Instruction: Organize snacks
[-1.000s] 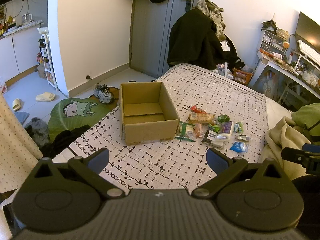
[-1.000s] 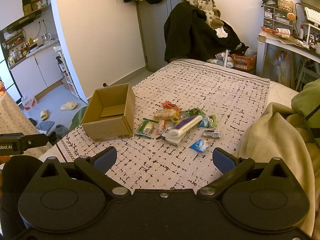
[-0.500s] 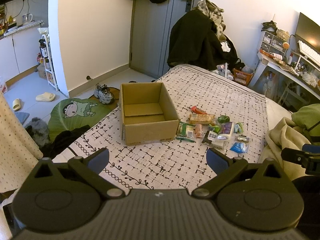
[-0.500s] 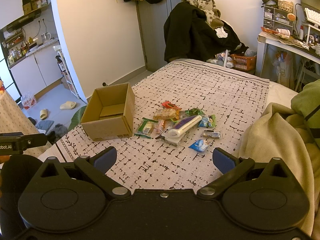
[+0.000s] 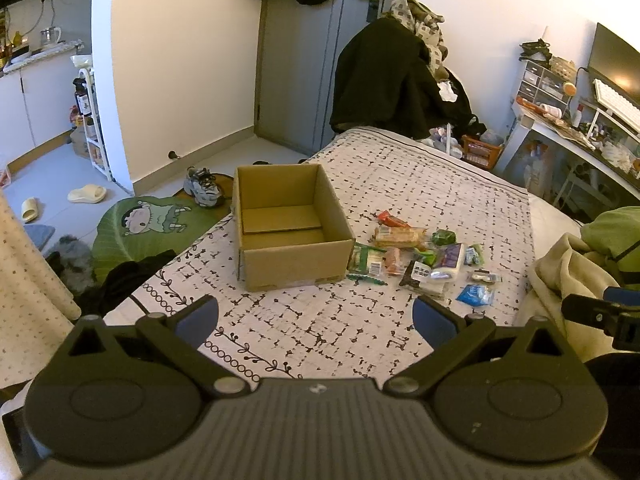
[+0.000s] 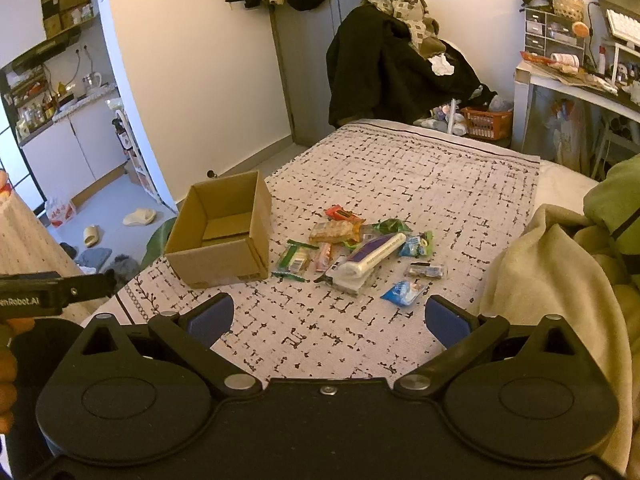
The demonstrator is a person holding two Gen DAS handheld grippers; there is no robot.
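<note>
An open, empty cardboard box (image 5: 288,228) (image 6: 224,232) stands on the patterned bed cover. To its right lies a pile of several wrapped snacks (image 5: 420,256) (image 6: 360,252), among them a green pack (image 6: 296,260), a biscuit pack (image 6: 334,231), a white and purple tube (image 6: 376,254) and a blue packet (image 6: 402,292). My left gripper (image 5: 316,316) is open and empty, held well short of the box. My right gripper (image 6: 328,316) is open and empty, held short of the snacks.
The bed cover (image 6: 400,176) ends at the left edge by the floor with a green rug (image 5: 140,224) and shoes (image 5: 204,188). A beige blanket (image 6: 552,280) lies on the right. A coat-draped chair (image 5: 392,80) and a cluttered desk (image 5: 580,128) stand behind.
</note>
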